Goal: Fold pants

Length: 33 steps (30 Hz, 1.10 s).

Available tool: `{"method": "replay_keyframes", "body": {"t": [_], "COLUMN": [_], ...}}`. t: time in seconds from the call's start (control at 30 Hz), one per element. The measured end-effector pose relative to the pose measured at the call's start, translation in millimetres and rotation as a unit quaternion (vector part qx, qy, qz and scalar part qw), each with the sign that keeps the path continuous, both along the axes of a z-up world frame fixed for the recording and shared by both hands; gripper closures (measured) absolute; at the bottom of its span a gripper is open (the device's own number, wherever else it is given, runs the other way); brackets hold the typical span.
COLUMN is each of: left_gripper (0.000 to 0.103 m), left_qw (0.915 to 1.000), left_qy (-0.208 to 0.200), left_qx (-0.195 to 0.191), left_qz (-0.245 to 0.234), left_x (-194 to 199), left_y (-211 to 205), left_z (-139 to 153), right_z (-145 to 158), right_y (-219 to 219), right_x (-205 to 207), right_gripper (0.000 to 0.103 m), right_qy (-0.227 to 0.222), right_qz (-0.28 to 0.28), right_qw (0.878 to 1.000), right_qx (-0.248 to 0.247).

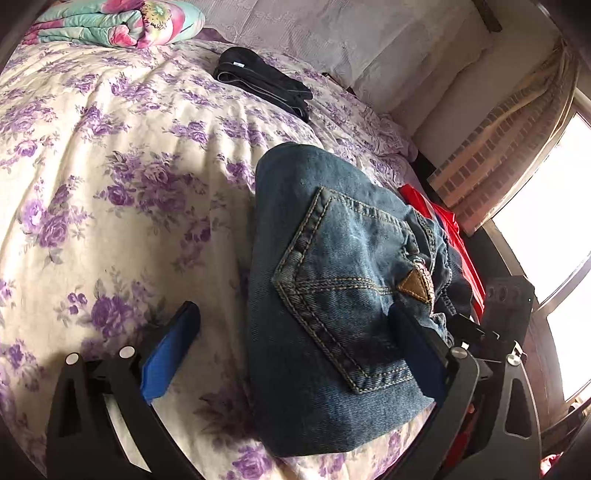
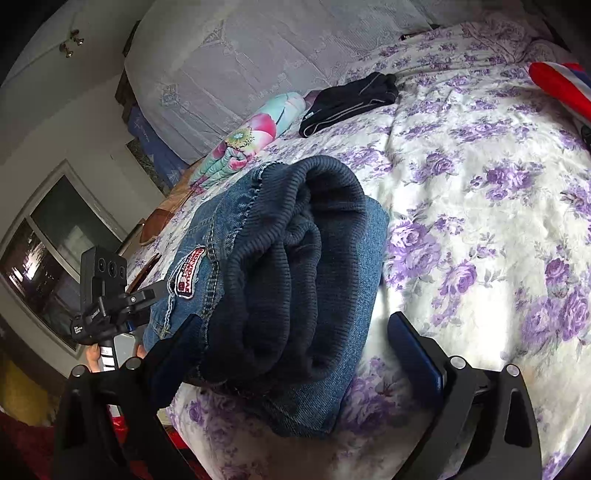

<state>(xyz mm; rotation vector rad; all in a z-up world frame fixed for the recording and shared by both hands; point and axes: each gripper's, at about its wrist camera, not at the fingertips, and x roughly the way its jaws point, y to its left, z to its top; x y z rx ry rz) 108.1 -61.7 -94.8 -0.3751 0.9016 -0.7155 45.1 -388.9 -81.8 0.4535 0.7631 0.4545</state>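
Blue jeans (image 1: 332,229) lie folded into a compact bundle on the purple-flowered bedspread (image 1: 110,147), back pocket up. My left gripper (image 1: 295,332) is open wide and straddles the bundle's near end. Its left pad (image 1: 173,339) stands clear of the denim and its right pad (image 1: 417,347) is against it. From the other side, the jeans (image 2: 221,206) show a dark ribbed waistband (image 2: 295,240) and a red patch. My right gripper (image 2: 291,350) is open around that end, its right finger (image 2: 413,350) apart from the cloth.
A folded black garment (image 1: 262,83) lies further up the bed near a grey pillow (image 1: 332,33). A rolled floral quilt (image 1: 122,22) sits at the bed's far corner. A red item (image 1: 454,229) lies by the bed's window-side edge. Bare bedspread (image 2: 480,221) stretches to the right.
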Motion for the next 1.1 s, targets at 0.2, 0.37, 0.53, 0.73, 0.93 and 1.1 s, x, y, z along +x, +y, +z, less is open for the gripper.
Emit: {"method": "replay_keyframes", "body": {"t": [0.2, 0.37, 0.53, 0.73, 0.93, 1.1], "left_gripper": [0.01, 0.033, 0.041, 0.041, 0.041, 0.041], "left_qw": [0.9997, 0.9982, 0.9956, 0.9887, 0.9839, 0.9765], "left_qy": [-0.011, -0.056, -0.089, -0.144, -0.166, -0.187], "left_qx": [0.008, 0.022, 0.027, 0.037, 0.041, 0.024], "left_qz": [-0.02, 0.002, 0.017, 0.016, 0.05, 0.105], "left_x": [7.0, -10.5, -8.9, 41.4, 165.0, 272.9], "left_y": [-23.3, -24.1, -26.6, -45.8, -71.7, -80.0], "left_z": [4.3, 14.9, 48.3, 110.2, 159.2, 181.3], "right_z": [-2.2, 3.4, 32.5, 93.0, 141.3, 166.5], "right_y": [7.3, 14.3, 14.5, 2.3, -10.5, -5.5], "right_x": [22.3, 2.0, 9.3, 65.6, 195.4, 303.1], "right_gripper": [0.02, 0.04, 0.046, 0.046, 0.046, 0.046], "right_qy": [0.008, -0.038, -0.055, -0.096, -0.116, -0.169], "right_qz": [-0.009, -0.038, -0.035, -0.046, -0.069, -0.094], "right_qw": [1.0, 0.998, 0.997, 0.992, 0.988, 0.977], "right_qx": [-0.004, -0.03, -0.047, -0.063, -0.072, -0.089]}}
